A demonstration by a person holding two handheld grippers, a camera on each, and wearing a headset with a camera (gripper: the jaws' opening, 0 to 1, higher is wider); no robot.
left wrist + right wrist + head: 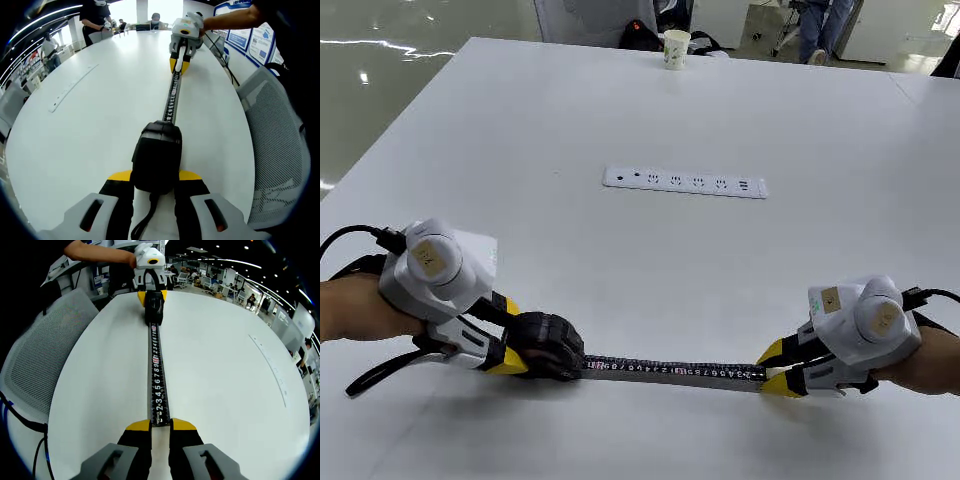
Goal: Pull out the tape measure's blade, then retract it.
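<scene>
The black tape measure case (548,345) lies on the white table (620,120) near its front edge, and my left gripper (510,335) is shut on it. In the left gripper view the case (157,155) sits between the yellow-tipped jaws. Its dark numbered blade (670,370) stretches right along the table to my right gripper (775,368), which is shut on the blade's end. In the right gripper view the blade (157,375) runs straight ahead from the jaws to the case (154,305). The right gripper (179,62) also shows far off in the left gripper view.
A white power strip (685,182) lies across the middle of the table. A paper cup (675,48) stands at the far edge. A mesh chair (277,145) sits close beside the table. People stand in the room beyond.
</scene>
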